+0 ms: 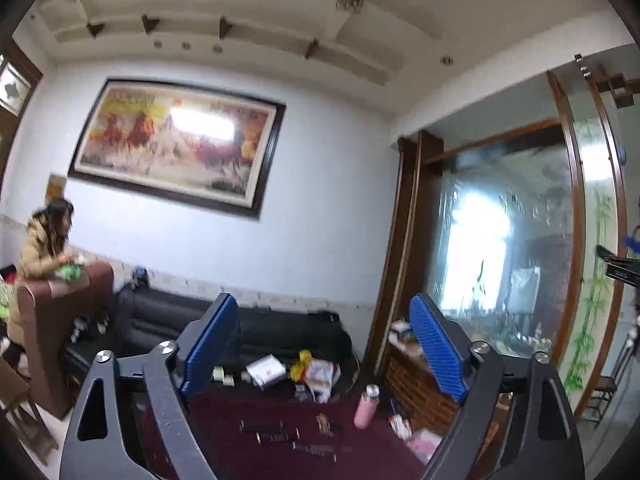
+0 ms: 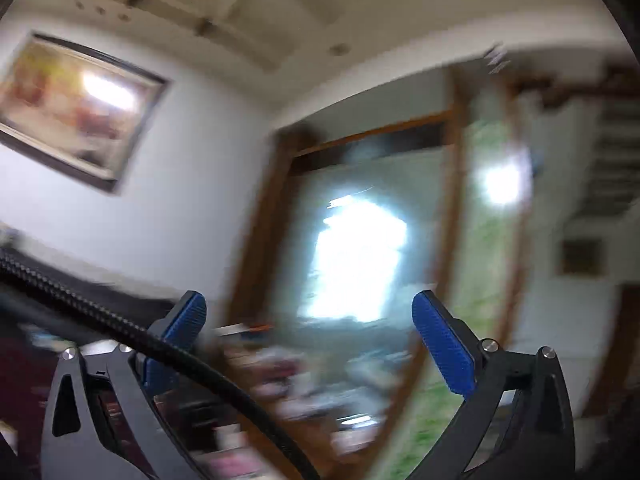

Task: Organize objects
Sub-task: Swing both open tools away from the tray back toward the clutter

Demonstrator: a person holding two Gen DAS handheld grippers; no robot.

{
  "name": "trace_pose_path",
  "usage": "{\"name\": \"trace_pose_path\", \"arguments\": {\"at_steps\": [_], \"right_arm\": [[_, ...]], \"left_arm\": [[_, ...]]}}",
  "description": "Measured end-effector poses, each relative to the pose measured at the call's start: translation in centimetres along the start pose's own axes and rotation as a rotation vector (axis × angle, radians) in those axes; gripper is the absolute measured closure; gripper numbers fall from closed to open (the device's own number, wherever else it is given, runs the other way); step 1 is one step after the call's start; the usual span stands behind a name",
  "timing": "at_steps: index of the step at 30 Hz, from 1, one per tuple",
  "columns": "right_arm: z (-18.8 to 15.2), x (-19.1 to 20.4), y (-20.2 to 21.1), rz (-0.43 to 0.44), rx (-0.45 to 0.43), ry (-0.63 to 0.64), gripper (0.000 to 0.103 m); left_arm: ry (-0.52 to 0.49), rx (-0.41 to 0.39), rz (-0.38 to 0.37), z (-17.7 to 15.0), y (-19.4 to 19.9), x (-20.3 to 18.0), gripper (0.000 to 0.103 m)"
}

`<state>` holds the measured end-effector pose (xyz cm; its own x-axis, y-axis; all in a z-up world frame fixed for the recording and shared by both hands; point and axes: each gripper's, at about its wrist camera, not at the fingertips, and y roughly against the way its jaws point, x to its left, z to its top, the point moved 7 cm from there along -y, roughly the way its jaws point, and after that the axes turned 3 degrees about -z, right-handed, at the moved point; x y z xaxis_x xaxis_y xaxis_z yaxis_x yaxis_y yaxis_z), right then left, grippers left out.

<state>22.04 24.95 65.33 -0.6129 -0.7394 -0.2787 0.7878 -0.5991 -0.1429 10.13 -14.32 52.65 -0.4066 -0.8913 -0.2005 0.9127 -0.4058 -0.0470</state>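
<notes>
Table (image 1: pixel 304 412) lies near, low in the left wrist view. On it, a bottle (image 1: pixel 366 406) stands right of centre, with pens (image 1: pixel 276 432) lying left of it, nearer us. Farther back on the table sit a box (image 1: pixel 266 370) and bags (image 1: pixel 316 372) to its right. Sofa (image 1: pixel 280 330) runs behind the table, against the far wall. Painting (image 1: pixel 180 144) hangs above the sofa. Person (image 1: pixel 44 248) far left, behind a chair (image 1: pixel 60 328). Doorway (image 1: pixel 496 240) on the right.

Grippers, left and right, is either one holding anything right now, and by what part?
Nothing is held: the left gripper and right gripper both stand open with empty space between their blue pads.
</notes>
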Motion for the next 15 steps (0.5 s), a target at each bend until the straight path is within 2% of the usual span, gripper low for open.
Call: {"name": "trace_pose_path", "arguments": {"at_steps": [3,5,6,7,9,10,12,13,15], "right_arm": [[-6.4,8.5,-3.2,0.255,0.085,-0.030,0.000],[-10.4,13.2,-4.3,0.369,0.135,-0.026,0.000],[-13.9,17.2,-5.0,0.462,0.183,-0.027,0.000],[-16.3,19.5,-5.3,0.527,0.224,-0.034,0.000],[-22.5,24.5,-6.1,0.684,0.343,-0.048,0.000],[-26.3,27.9,-6.4,0.767,0.429,-0.057,0.000],[-32.1,33.1,-6.6,0.906,0.558,-0.079,0.000],[-35.6,36.1,-6.6,0.965,0.627,-0.088,0.000],[-41.5,40.4,-7.2,1.013,0.755,-0.106,0.003]], "left_arm": [[0.012,0.102,-0.034,-5.3,-1.8,1.0,0.017],[0.026,0.190,-0.063,-10.5,-3.5,1.2,0.017],[0.038,0.231,-0.077,-12.9,-4.2,1.3,0.017],[0.057,0.272,-0.092,-15.6,-4.9,1.3,0.017],[0.093,0.366,-0.130,-21.4,-6.6,1.2,0.017],[0.126,0.420,-0.142,-25.4,-7.8,1.4,0.017],[0.154,0.499,-0.144,-30.9,-8.9,0.8,0.017],[0.148,0.562,-0.127,-35.0,-10.1,0.5,0.017],[0.141,0.647,-0.070,-40.5,-11.8,1.0,0.018]]}}
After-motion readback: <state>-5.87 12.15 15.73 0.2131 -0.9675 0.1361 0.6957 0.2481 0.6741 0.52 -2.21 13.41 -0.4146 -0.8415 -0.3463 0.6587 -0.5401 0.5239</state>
